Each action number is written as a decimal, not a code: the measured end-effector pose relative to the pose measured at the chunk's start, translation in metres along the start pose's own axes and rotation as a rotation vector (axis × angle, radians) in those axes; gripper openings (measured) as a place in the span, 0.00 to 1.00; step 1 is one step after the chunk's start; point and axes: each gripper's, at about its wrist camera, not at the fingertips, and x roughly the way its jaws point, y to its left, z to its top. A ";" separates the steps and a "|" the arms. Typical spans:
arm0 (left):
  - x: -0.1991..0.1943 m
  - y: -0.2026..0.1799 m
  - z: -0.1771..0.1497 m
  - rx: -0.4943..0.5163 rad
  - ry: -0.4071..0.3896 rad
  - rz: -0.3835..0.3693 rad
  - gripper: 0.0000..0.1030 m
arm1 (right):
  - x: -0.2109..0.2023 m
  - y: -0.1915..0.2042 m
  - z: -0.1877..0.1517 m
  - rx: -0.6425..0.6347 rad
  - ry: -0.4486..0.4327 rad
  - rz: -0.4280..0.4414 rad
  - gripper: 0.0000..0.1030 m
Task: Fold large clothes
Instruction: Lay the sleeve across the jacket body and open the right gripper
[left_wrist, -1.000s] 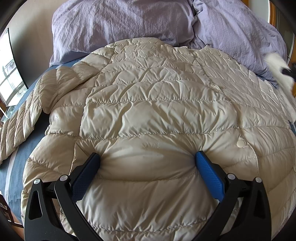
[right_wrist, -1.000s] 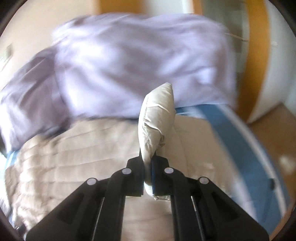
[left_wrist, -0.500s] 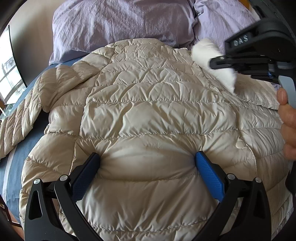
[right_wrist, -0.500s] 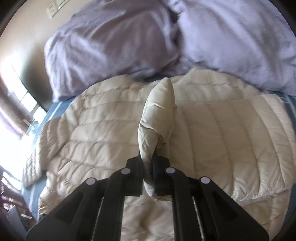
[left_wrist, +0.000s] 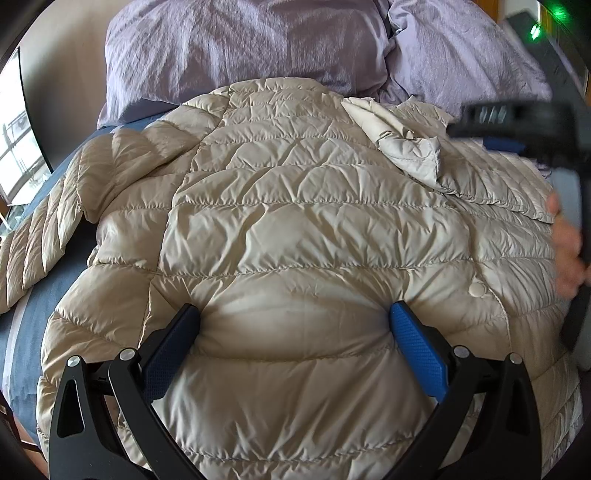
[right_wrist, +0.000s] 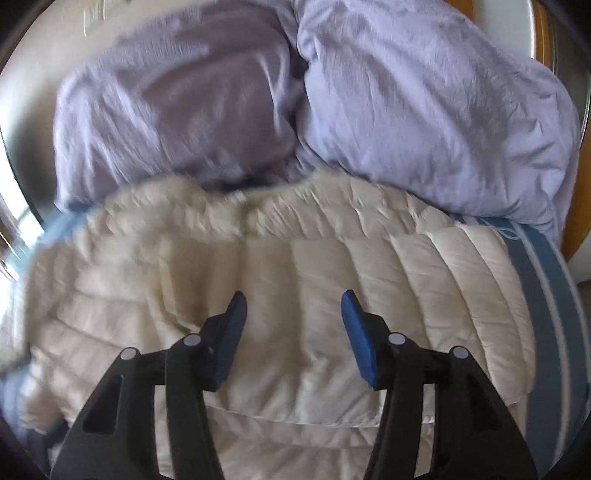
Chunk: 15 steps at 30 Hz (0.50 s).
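A cream quilted down jacket (left_wrist: 295, 229) lies spread on the bed, also filling the right wrist view (right_wrist: 295, 280). Its right sleeve (left_wrist: 410, 147) lies folded across the back, cuff near the middle. Its left sleeve (left_wrist: 40, 229) stretches out to the left on the sheet. My left gripper (left_wrist: 295, 325) is open, its fingers pressed down on the jacket's lower back with fabric bulging between them. My right gripper (right_wrist: 291, 314) is open and empty just above the folded sleeve; it shows blurred at the right edge of the left wrist view (left_wrist: 517, 122).
Two lilac pillows (left_wrist: 243, 40) (right_wrist: 424, 103) lie at the head of the bed behind the jacket. A blue sheet (left_wrist: 22, 325) with a pale stripe shows at the left, and at the right (right_wrist: 546, 280) in the right wrist view. A window (left_wrist: 14, 155) is far left.
My right gripper carried the sleeve cuff over the jacket's back, opened and let it go. The sleeve now lies folded across the jacket. My left gripper has stayed pressed in place.
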 end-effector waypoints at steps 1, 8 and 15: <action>-0.001 0.001 0.000 -0.008 -0.004 -0.011 0.99 | 0.004 0.002 -0.003 -0.005 0.011 0.004 0.52; -0.031 0.030 -0.006 -0.064 -0.039 -0.041 0.99 | 0.007 0.024 -0.009 -0.036 0.017 0.031 0.61; -0.058 0.105 0.002 -0.143 -0.074 0.118 0.99 | 0.022 0.050 -0.020 -0.082 0.042 -0.009 0.70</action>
